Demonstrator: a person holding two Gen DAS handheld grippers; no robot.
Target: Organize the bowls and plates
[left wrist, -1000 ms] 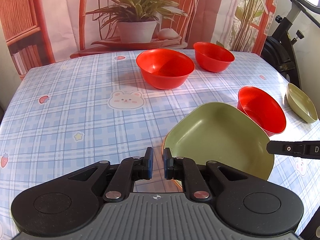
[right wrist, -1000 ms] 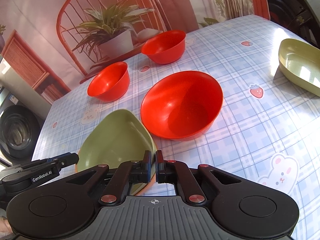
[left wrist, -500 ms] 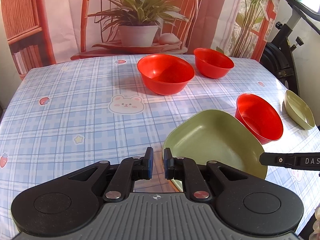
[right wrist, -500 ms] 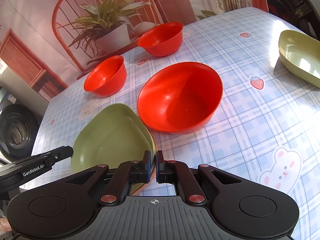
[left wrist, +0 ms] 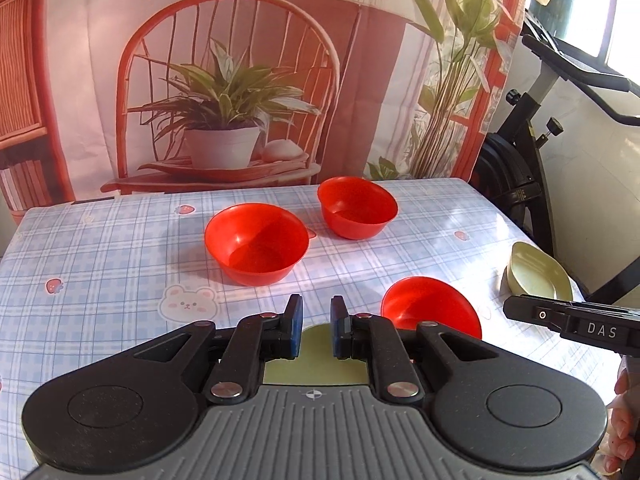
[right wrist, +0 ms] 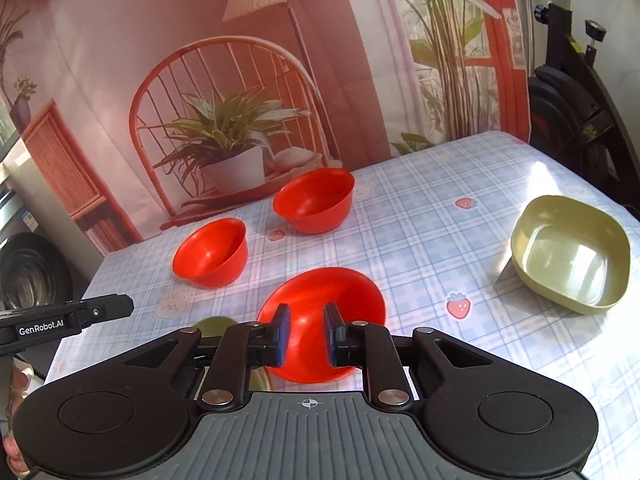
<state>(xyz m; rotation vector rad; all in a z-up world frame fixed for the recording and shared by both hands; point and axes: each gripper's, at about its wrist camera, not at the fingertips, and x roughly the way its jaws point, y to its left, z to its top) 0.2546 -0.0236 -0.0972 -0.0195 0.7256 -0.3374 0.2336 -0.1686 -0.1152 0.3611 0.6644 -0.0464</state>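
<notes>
Three red bowls stand on the checked table: one mid-table (left wrist: 256,242) (right wrist: 210,252), one at the back (left wrist: 357,206) (right wrist: 314,204), one near me (left wrist: 430,306) (right wrist: 320,320). A green plate (left wrist: 316,354) (right wrist: 210,324) lies just under my grippers, mostly hidden by them. A green square bowl (left wrist: 536,270) (right wrist: 570,252) sits at the right edge. My left gripper (left wrist: 315,330) is slightly open and empty above the green plate. My right gripper (right wrist: 304,334) is slightly open and empty above the near red bowl.
The table (left wrist: 100,264) has a blue plaid cloth with bear and strawberry prints. A printed backdrop (left wrist: 224,80) hangs behind it. An exercise bike (left wrist: 520,184) stands off the right side. The right gripper's body (left wrist: 576,320) shows at the right of the left wrist view.
Both grippers have pulled back and risen, so the table looks farther away. Both jaws have opened a little. The green plate has slid under the grippers from view.
</notes>
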